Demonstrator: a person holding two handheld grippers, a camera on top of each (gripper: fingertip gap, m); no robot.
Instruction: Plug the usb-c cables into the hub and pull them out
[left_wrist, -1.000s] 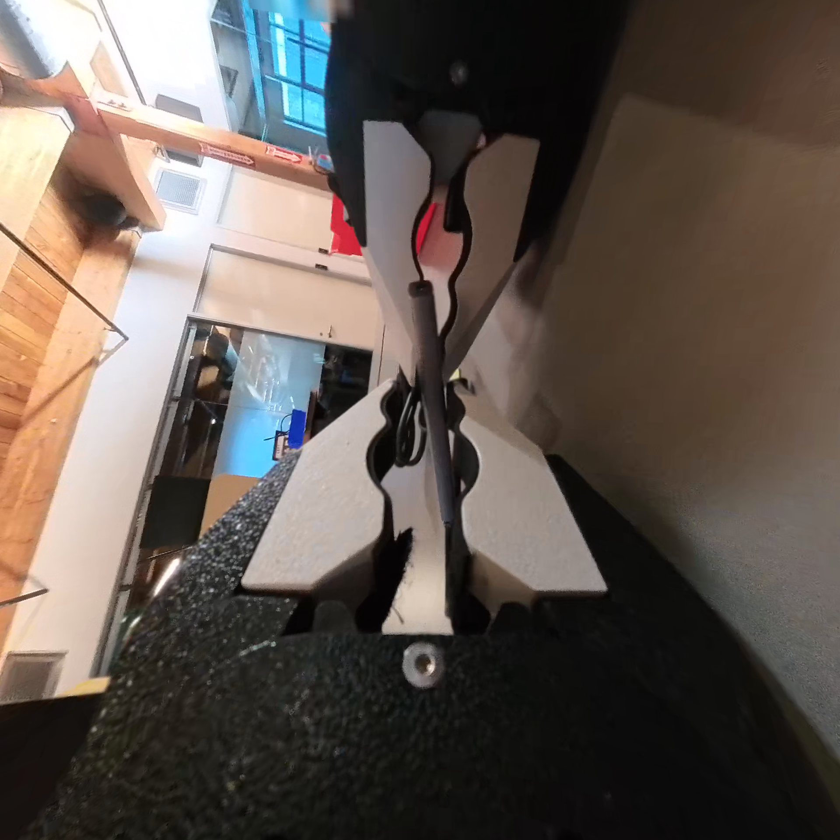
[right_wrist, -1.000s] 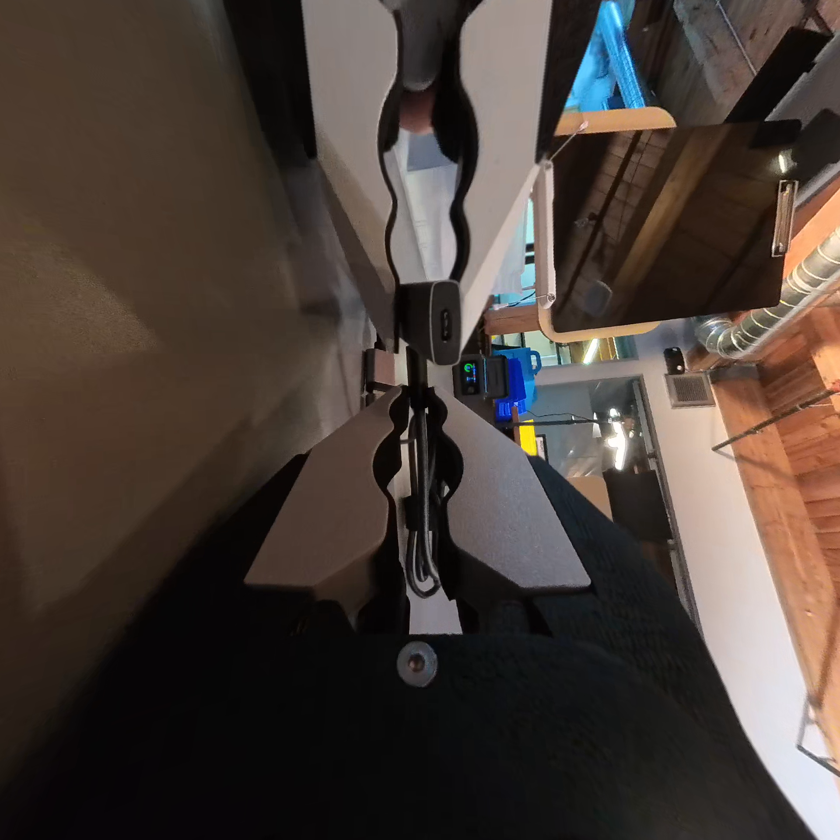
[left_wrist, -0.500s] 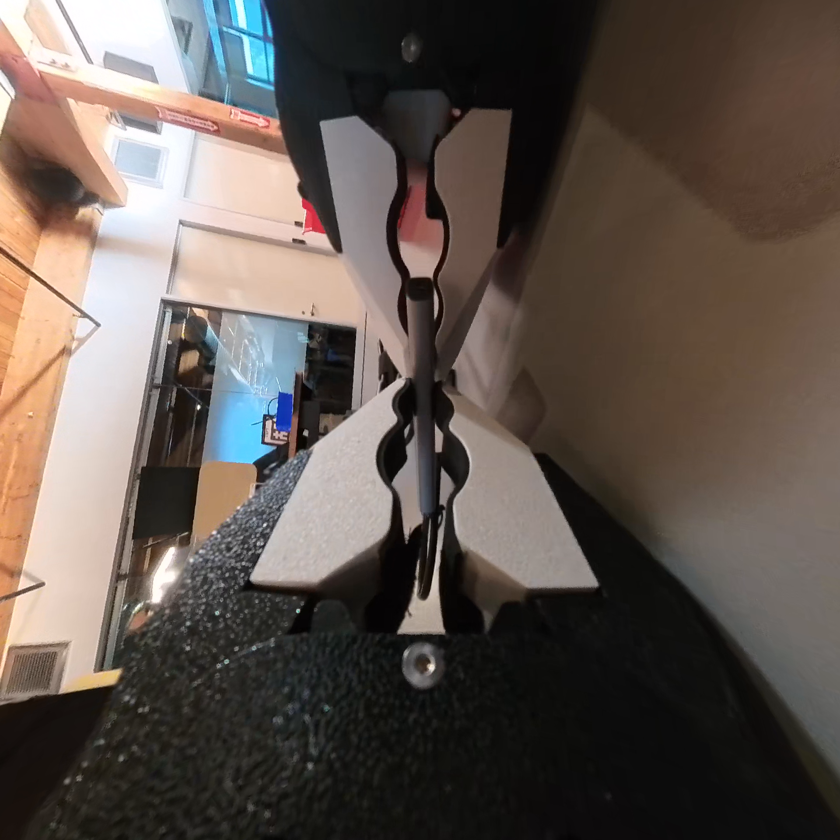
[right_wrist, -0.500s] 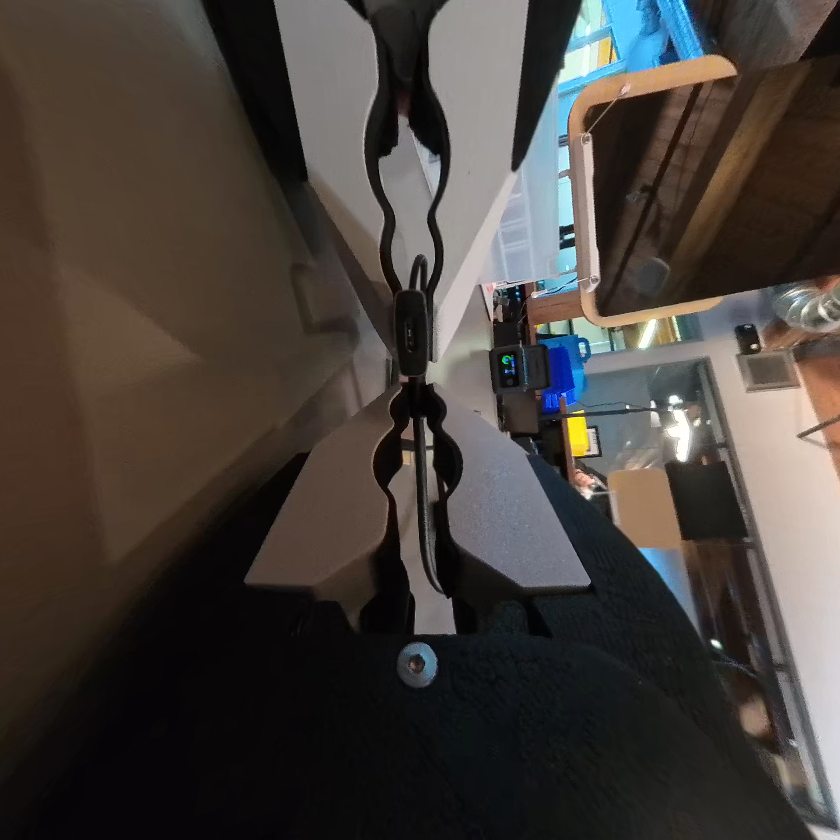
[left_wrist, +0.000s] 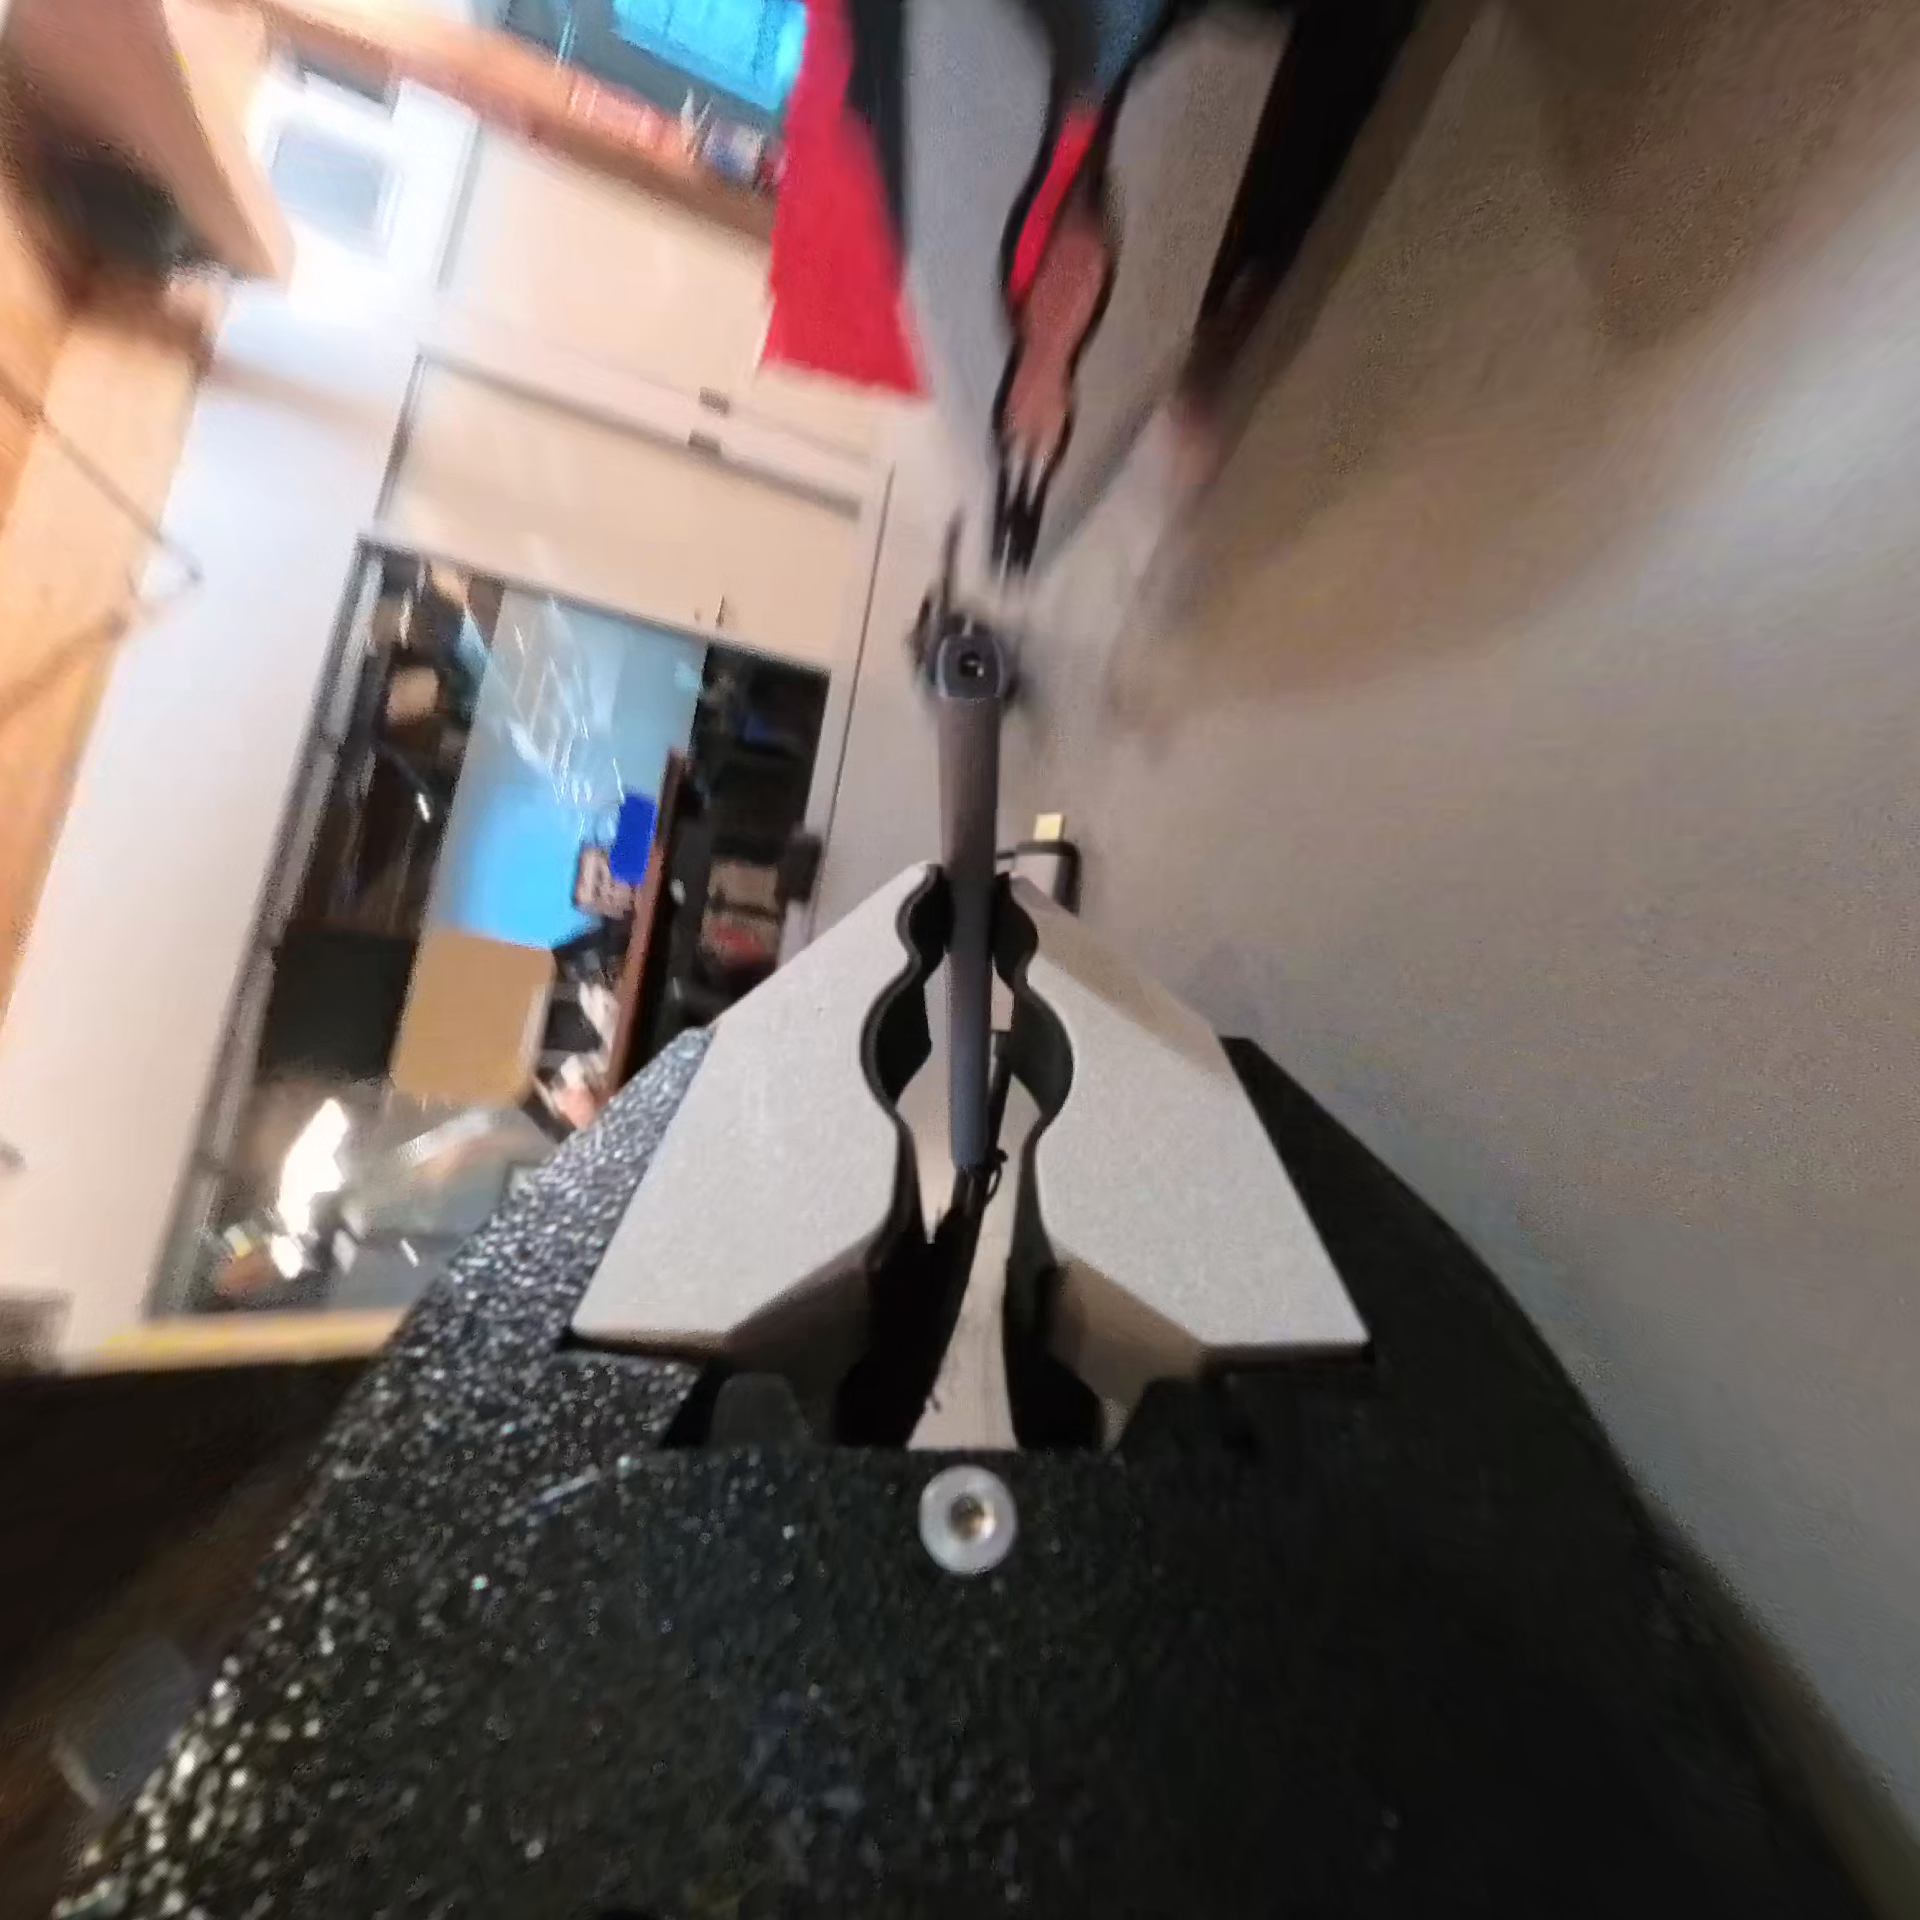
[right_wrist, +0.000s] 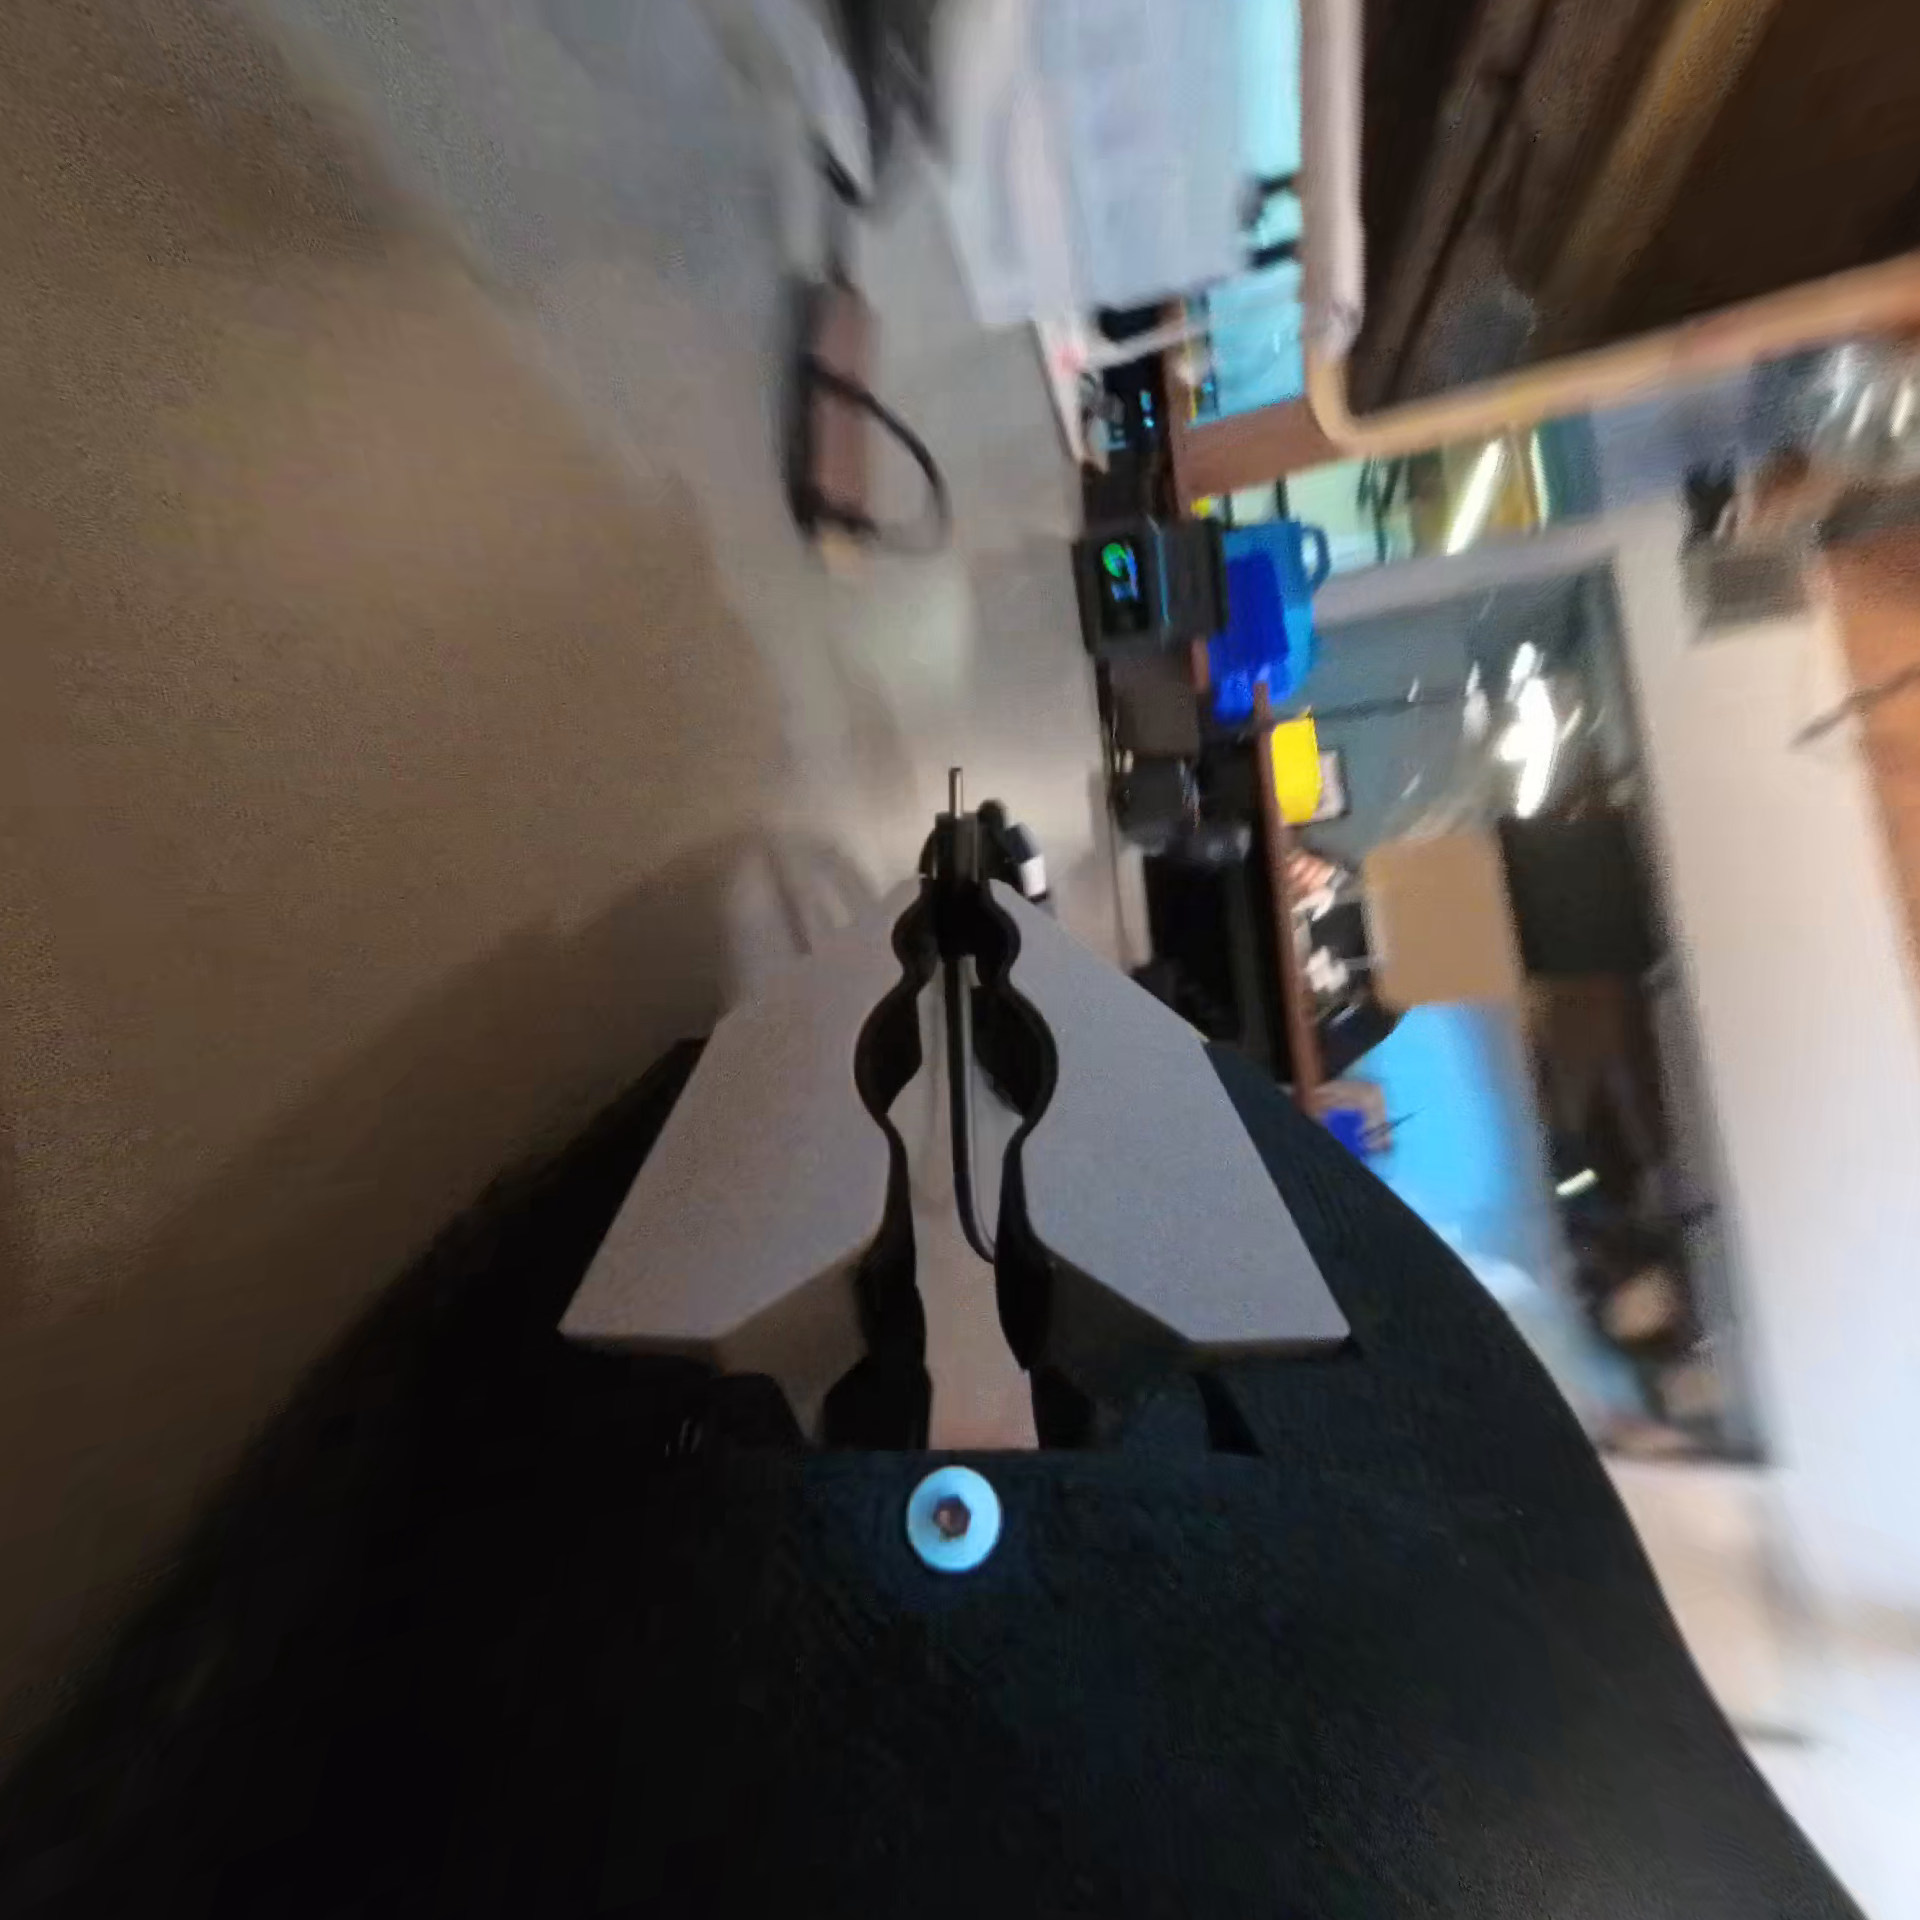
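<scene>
1. The beige table fills the whole 3 o'clock side of the left wrist view, and in the right wrist view it runs from 12 down to 9 o'clock; both cameras are rolled on their sides and the frames smear.
2. The left gripper is clenched on the hub, a slim dark grey bar standing straight toward 12 o'clock out of the tips, with a rounded end face carrying a small dark port.
3. The right gripper is clamped on the usb-c cable; the black plug pokes just past the tips at 12 o'clock with its thin metal tongue bare, and the thin black cord trails back between the fingers toward 6 o'clock.
4. Far off at 12 o'clock in the left wrist view, that right gripper shows as a blur, well apart from the hub end.
5. A second dark cable loops on the table at 11 o'clock in the right wrist view.
6. A small black device with a glowing screen sits at 1 o'clock; the blur makes any writing unreadable.
</scene>
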